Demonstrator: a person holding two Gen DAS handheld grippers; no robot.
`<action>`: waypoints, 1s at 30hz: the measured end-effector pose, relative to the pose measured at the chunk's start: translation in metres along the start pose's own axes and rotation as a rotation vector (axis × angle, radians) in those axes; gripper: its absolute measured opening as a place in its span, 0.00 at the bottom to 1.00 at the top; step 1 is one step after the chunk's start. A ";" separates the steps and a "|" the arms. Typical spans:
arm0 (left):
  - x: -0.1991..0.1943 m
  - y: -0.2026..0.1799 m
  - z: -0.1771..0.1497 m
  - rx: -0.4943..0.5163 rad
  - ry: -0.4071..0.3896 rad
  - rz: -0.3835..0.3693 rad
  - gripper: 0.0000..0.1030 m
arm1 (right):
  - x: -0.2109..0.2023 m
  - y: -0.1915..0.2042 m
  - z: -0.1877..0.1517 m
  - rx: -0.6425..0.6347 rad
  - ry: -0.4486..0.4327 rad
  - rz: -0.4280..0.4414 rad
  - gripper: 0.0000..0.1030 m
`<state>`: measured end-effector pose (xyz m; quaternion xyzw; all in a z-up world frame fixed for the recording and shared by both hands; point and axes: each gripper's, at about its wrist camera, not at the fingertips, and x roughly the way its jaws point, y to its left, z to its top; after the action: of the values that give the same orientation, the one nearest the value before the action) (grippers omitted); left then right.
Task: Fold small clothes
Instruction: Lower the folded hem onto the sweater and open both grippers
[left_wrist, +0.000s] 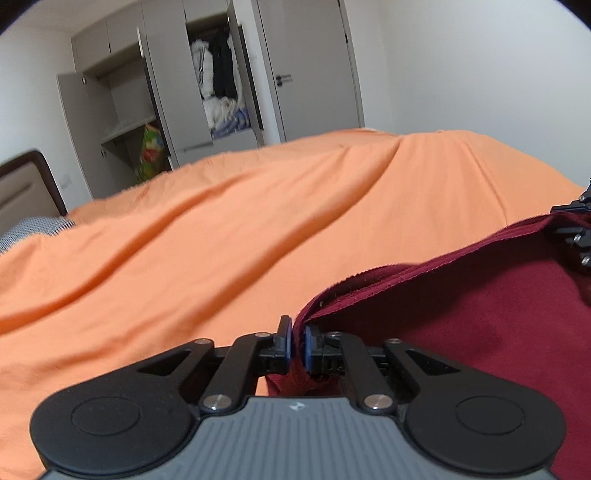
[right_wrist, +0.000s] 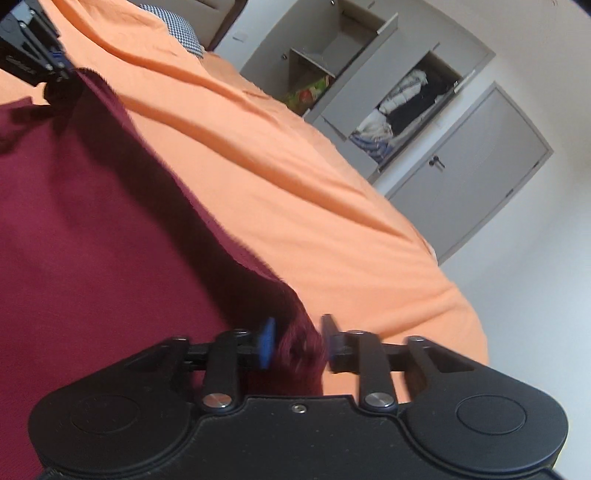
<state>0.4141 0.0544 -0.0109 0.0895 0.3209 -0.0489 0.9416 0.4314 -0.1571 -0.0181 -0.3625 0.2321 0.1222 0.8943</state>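
Maroon garment (left_wrist: 480, 332) lies on the orange sheet (left_wrist: 184, 258) of a bed, spread toward the right in the L wrist view and the left in the R wrist view. L gripper (left_wrist: 298, 345) is clamped on one corner of the garment's edge, blue pads (left_wrist: 287, 339) nearly together w/ cloth bunched between them and hanging a bit below. R gripper (right_wrist: 297, 341) has the other corner of the same edge between its fingers; jaws stand wider apart, a thick wad of cloth fills the gap, pads look pressed to it but that view is blurred, so grip looks held, not certain how tight. Garment edge runs straight between the two grippers, folded layers visible along it. Each gripper shows in the other's view: R at far right edge (left_wrist: 576, 229), L at top left (right_wrist: 40, 55). Behind the bed: grey wardrobe (left_wrist: 207, 92) w/ doors open, clothes inside, a checked pillow (left_wrist: 33, 229) by the headboard.
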 end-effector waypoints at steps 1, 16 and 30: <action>0.004 0.006 0.001 -0.028 0.013 -0.025 0.21 | 0.007 -0.002 0.001 0.008 0.009 0.000 0.57; 0.016 0.015 -0.025 -0.157 -0.007 0.169 0.99 | 0.040 -0.006 -0.048 0.216 0.106 -0.261 0.99; -0.036 0.057 -0.060 -0.463 -0.216 0.030 1.00 | -0.064 -0.011 -0.106 0.532 -0.164 -0.161 0.99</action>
<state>0.3588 0.1236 -0.0279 -0.1295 0.2197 0.0303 0.9665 0.3457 -0.2429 -0.0465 -0.1213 0.1533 0.0148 0.9806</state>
